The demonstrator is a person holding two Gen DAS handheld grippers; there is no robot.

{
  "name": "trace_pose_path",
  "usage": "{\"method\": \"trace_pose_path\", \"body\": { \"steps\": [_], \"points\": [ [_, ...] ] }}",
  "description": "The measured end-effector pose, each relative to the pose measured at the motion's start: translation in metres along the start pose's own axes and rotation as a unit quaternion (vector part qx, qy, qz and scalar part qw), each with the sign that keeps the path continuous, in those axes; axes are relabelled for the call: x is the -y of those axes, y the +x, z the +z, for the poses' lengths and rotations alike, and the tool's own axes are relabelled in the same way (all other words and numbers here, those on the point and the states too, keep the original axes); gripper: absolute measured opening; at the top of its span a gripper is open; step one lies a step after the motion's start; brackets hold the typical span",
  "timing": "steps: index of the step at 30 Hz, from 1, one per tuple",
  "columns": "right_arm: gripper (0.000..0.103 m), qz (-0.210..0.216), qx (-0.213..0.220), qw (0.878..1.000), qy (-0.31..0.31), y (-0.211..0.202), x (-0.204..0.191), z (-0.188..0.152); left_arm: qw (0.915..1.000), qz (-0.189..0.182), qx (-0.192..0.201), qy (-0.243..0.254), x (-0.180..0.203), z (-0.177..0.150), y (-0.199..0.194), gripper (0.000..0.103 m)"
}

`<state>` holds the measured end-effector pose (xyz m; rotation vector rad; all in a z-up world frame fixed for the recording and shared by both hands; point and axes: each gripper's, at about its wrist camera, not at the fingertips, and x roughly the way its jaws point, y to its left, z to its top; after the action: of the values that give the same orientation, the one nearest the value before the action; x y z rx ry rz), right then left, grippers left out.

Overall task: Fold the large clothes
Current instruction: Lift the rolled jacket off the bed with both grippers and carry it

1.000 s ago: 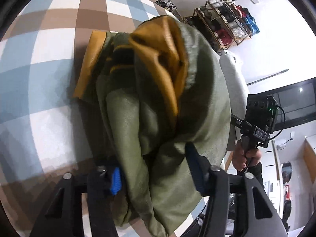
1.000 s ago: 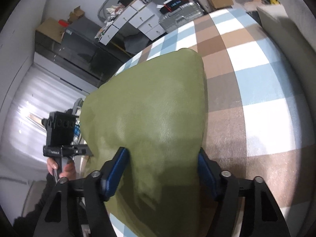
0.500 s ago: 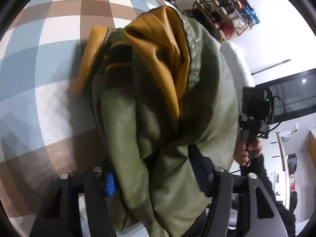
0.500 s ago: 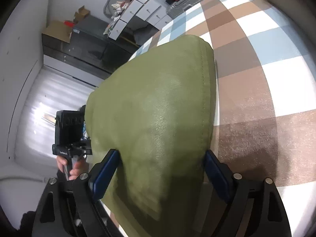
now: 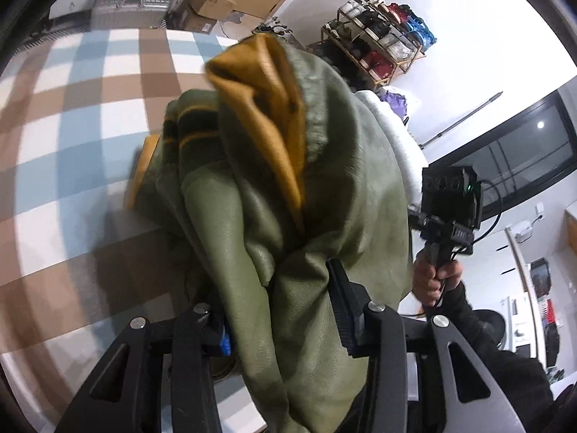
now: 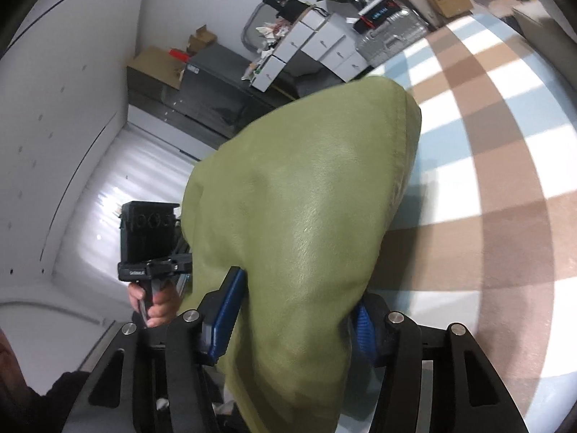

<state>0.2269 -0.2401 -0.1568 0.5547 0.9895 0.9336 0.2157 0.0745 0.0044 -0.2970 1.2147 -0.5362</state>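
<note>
- we have the olive-green jacket point(image 5: 324, 216) bunched between the fingers of the left hand-held gripper point(image 5: 285, 324); its jaws have just been closing and now pinch a thick gather of the fabric.
- the right hand-held gripper point(image 6: 292, 317) clamps another fold of the same jacket point(image 6: 306, 216); its jaws have likewise just been closing, with cloth filling the gap between the blue pads point(image 6: 225, 314).
- the jacket hangs lifted between the two grips, over the checked blue, brown and white surface point(image 5: 72, 144). we cannot tell whether that is a bed or a floor mat. the mustard lining point(image 5: 267, 108) shows at about 12 o'clock in the left view, and at about 9 o'clock a lower part droops toward the surface; whether it touches is unclear.
- we judge the step in hand to be raising the garment to carry one part over for a fold.
- to do it well, we should keep both grips firm: the material looks smooth and leather-like, and heavy enough to slide out of a shallow pinch.
- we should raise both sides evenly, so the drooping part clears the checks before we swing it across.
- we should keep the two grips apart enough to draw the held edge taut, then lay it down flat, lining inward, before letting go.
</note>
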Motion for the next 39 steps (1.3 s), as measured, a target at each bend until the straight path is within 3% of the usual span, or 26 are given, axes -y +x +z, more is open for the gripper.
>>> {"method": "trace_pose_path", "body": {
  "steps": [4, 12, 18, 23, 25, 28, 30, 31, 34, 36, 39],
  "points": [
    [0.055, 0.011, -0.008, 1.0, -0.01, 0.019, -0.016, 0.016, 0.9997, 0.011, 0.017, -0.016, -0.007, 0.006, -0.015, 0.037],
    [0.055, 0.049, -0.01, 0.997, -0.057, 0.073, -0.082, 0.064, 0.9963, 0.041, 0.071, -0.026, -0.015, -0.002, -0.082, 0.038],
    [0.055, 0.076, -0.023, 0.994, -0.076, 0.12, -0.121, 0.084, 0.992, 0.071, 0.102, -0.022, -0.032, -0.022, -0.116, 0.038],
    [0.055, 0.073, -0.037, 0.995, -0.055, 0.147, -0.101, 0.059, 0.9933, 0.058, 0.088, -0.046, -0.059, -0.035, -0.078, 0.038],
    [0.055, 0.05, -0.046, 0.997, -0.042, 0.148, -0.079, 0.047, 0.995, 0.045, 0.067, -0.058, -0.071, -0.038, -0.054, 0.038],
    [0.054, -0.02, -0.064, 0.998, -0.022, 0.151, -0.045, 0.029, 0.9965, 0.044, 0.037, -0.061, -0.08, -0.041, 0.001, 0.038],
    [0.055, -0.082, -0.091, 0.992, -0.013, 0.154, -0.019, 0.016, 0.9967, 0.061, 0.014, -0.052, -0.081, -0.04, 0.031, 0.047],
    [0.055, -0.089, -0.098, 0.991, -0.007, 0.153, -0.01, 0.011, 0.9962, 0.072, 0.013, -0.048, -0.083, -0.04, 0.041, 0.049],
    [0.058, -0.09, -0.104, 0.99, -0.011, 0.145, -0.004, 0.007, 0.995, 0.056, 0.016, -0.081, -0.093, -0.037, 0.041, 0.059],
    [0.058, -0.104, -0.11, 0.988, -0.035, 0.144, -0.009, 0.009, 0.992, 0.067, 0.014, -0.106, -0.101, -0.039, 0.036, 0.078],
    [0.076, -0.105, -0.119, 0.986, -0.049, 0.148, -0.011, 0.008, 0.9898, 0.097, 0.013, -0.103, -0.104, -0.044, 0.037, 0.09]
  ]
}}
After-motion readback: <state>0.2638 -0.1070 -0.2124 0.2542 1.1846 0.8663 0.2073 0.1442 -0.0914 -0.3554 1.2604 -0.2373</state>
